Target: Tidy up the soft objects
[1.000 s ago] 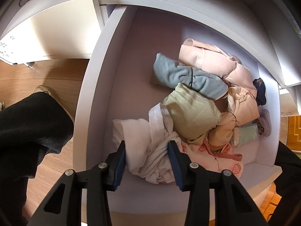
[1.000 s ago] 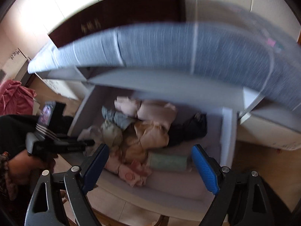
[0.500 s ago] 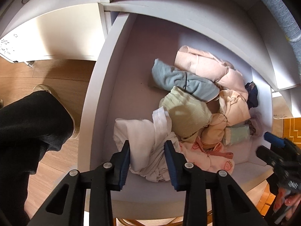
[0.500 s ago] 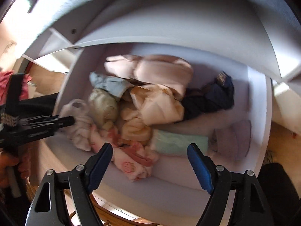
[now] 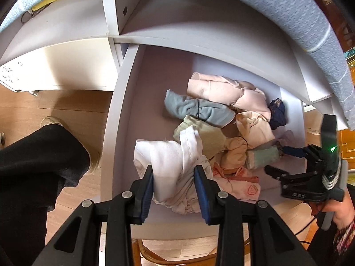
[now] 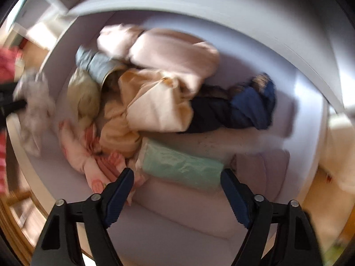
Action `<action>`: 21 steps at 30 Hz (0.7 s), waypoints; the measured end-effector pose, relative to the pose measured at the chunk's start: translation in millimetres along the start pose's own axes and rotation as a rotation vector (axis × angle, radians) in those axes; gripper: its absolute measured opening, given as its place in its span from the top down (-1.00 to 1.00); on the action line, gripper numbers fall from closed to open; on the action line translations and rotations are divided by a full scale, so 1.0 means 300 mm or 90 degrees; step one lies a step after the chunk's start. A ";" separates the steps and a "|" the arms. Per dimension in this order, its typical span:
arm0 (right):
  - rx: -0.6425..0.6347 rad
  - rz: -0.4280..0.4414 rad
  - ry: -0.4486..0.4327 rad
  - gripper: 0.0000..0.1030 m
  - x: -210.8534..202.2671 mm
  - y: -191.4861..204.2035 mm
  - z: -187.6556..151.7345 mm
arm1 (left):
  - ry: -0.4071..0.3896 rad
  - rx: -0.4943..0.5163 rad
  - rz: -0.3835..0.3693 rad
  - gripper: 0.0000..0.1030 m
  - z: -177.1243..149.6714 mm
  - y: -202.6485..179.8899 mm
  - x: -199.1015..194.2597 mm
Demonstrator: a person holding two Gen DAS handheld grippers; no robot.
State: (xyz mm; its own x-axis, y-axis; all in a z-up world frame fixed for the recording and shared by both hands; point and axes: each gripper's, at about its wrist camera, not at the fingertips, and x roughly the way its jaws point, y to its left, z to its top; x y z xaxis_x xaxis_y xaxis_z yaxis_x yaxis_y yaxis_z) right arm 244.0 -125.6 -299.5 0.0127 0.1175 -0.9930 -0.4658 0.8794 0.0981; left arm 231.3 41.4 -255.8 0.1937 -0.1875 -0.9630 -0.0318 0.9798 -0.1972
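Left gripper (image 5: 174,189) clamped on one white garment (image 5: 168,168); right gripper (image 6: 177,188) wide.

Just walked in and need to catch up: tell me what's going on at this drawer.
A person with a gripper in each hand is sorting clothes heaped in an open white drawer. The left gripper is clamped on a crumpled white garment at the drawer's front. The right gripper hangs open just in front of a folded mint-green cloth, gripping nothing.
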 end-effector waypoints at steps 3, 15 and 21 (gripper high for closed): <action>-0.063 -0.022 0.011 -0.38 0.029 0.020 0.006 | -0.002 0.002 -0.003 0.32 0.002 -0.003 -0.016; -0.179 -0.078 0.045 -0.36 0.148 0.091 -0.030 | -0.043 0.069 -0.004 0.32 0.005 -0.039 -0.193; -0.189 -0.100 0.043 -0.36 0.184 0.126 -0.048 | -0.071 0.113 -0.012 0.32 0.000 -0.084 -0.318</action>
State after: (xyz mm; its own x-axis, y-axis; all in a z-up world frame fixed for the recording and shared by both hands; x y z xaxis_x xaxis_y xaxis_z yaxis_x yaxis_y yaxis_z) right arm 214.4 -92.4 -351.7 0.0499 -0.0484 -0.9976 -0.6999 0.7109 -0.0695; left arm 213.7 34.6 -158.8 0.3003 -0.2071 -0.9311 0.1442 0.9748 -0.1703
